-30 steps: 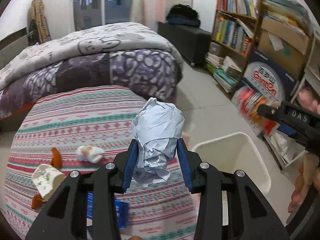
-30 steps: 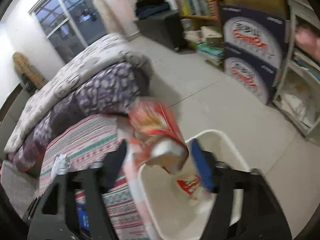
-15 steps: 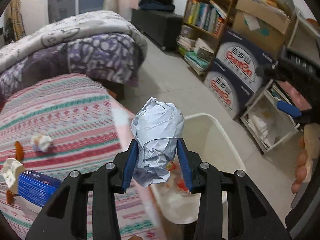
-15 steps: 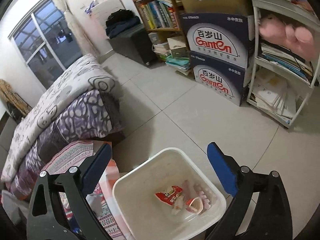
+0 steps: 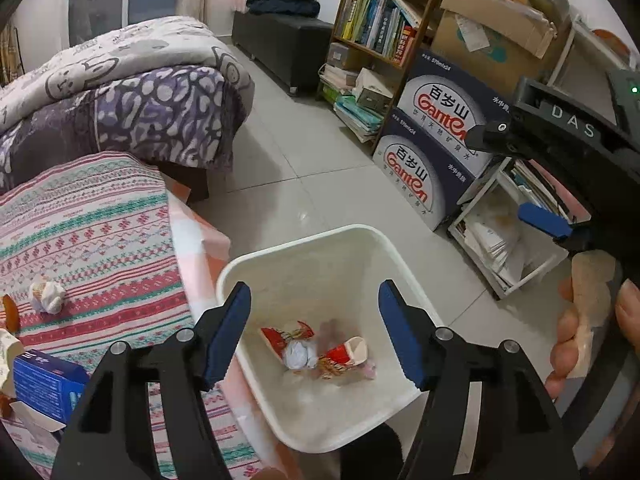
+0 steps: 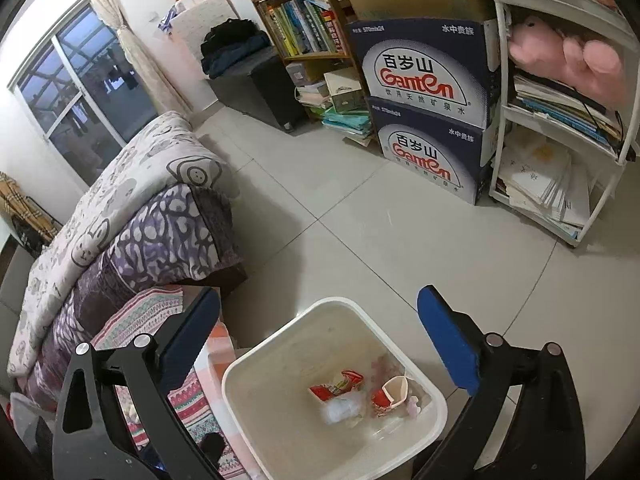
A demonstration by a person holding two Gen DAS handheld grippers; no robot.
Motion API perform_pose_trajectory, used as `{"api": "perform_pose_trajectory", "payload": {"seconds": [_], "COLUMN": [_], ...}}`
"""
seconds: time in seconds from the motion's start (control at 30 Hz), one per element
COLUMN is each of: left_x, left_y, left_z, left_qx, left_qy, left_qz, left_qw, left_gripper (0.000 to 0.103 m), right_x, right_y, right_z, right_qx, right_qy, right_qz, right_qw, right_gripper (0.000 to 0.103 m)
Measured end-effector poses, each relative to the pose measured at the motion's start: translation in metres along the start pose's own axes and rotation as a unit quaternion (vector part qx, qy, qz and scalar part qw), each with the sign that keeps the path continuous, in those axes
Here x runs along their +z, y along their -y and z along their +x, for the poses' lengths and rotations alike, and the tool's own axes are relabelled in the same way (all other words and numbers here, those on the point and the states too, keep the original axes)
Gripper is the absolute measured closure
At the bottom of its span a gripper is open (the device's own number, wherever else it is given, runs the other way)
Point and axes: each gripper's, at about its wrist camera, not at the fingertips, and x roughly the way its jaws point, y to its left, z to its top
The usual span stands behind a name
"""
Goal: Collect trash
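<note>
A white bin (image 5: 312, 248) stands on the floor beside the striped table (image 5: 88, 232); it also shows in the right wrist view (image 6: 240, 372). In it lie a crumpled paper ball (image 5: 297, 354), red wrappers (image 5: 286, 332) and a paper cup (image 5: 356, 350); the ball (image 6: 340, 410) and cup (image 6: 394, 390) also show in the right wrist view. My left gripper (image 5: 314, 334) is open and empty above the bin. My right gripper (image 6: 318, 350) is open and empty above the bin too. On the table lie a small white wad (image 5: 48, 295) and a blue box (image 5: 44, 384).
A bed with a purple and grey quilt (image 5: 132, 92) stands behind the table. Ganten cartons (image 5: 436, 140), a bookshelf (image 5: 384, 28) and a white rack of papers (image 6: 560, 152) line the right wall. Tiled floor (image 6: 360, 232) lies between them.
My left gripper has opened and the crumpled paper ball has dropped into the bin. My right gripper stays open over the bin after letting go of its red wrapper and cup a second ago.
</note>
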Motion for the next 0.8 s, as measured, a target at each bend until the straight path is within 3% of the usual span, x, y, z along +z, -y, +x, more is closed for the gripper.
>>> {"api": "perform_pose_trajectory", "payload": {"seconds": [0.2, 0.5, 0.7, 0.8], "left_x": [-0.004, -0.017, -0.022, -0.028], "left_y": [-0.024, -0.08, -0.135, -0.167], "left_z": [-0.007, -0.018, -0.033, -0.042], "left_qx": [0.036, 0.139, 0.21, 0.257], "left_qy": [0.003, 0.008, 0.008, 0.006], "left_qz": [0.001, -0.012, -0.073, -0.117], "left_qw": [0.9994, 0.9903, 0.975, 0.9594], "left_gripper": [0.031, 0.025, 0.017, 0.017], "right_x": [-0.014, -0.041, -0.063, -0.074], "right_y": [-0.026, -0.076, -0.109, -0.126], "right_z": [0.007, 0.019, 0.031, 0.036], "right_qx": [-0.004, 0.001, 0.011, 0.019], "right_qy": [-0.013, -0.034, -0.055, -0.064], "right_qz": [-0.044, -0.108, -0.138, -0.158], "right_qw": [0.999, 0.994, 0.989, 0.985], "right_gripper": [0.007, 0.007, 0.007, 0.007]}}
